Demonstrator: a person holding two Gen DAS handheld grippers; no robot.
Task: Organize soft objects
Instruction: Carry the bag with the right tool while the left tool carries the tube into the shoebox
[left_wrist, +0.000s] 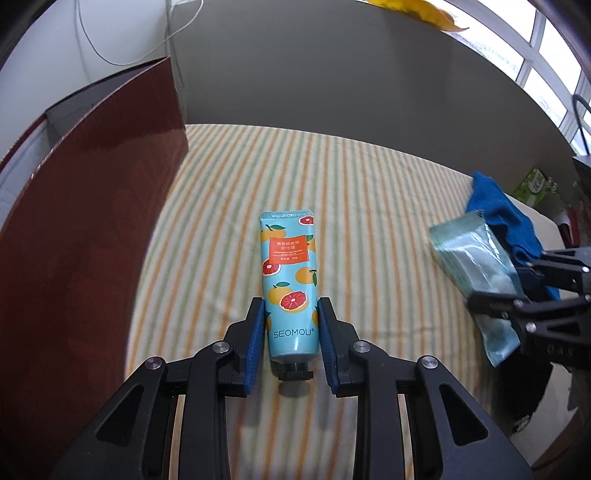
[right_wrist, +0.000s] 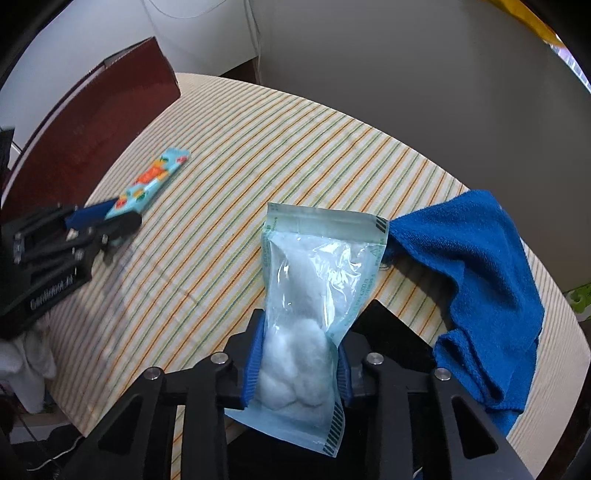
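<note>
A teal hand-cream tube (left_wrist: 290, 284) with grapefruit print lies on the striped cloth, cap toward me. My left gripper (left_wrist: 291, 314) straddles its lower end, pads touching both sides. It also shows in the right wrist view (right_wrist: 122, 218), with the tube (right_wrist: 155, 177) pointing away. My right gripper (right_wrist: 299, 332) is shut on a clear pouch of cotton balls (right_wrist: 310, 295), held above the cloth; the pouch also shows in the left wrist view (left_wrist: 476, 273). A blue towel (right_wrist: 480, 280) lies crumpled at the right.
A dark red box wall (left_wrist: 85, 221) stands along the left of the striped tablecloth (left_wrist: 369, 206). A grey wall runs behind. White cloth (right_wrist: 26, 362) hangs at the table's near left edge. A green carton (left_wrist: 532, 186) sits beyond the towel.
</note>
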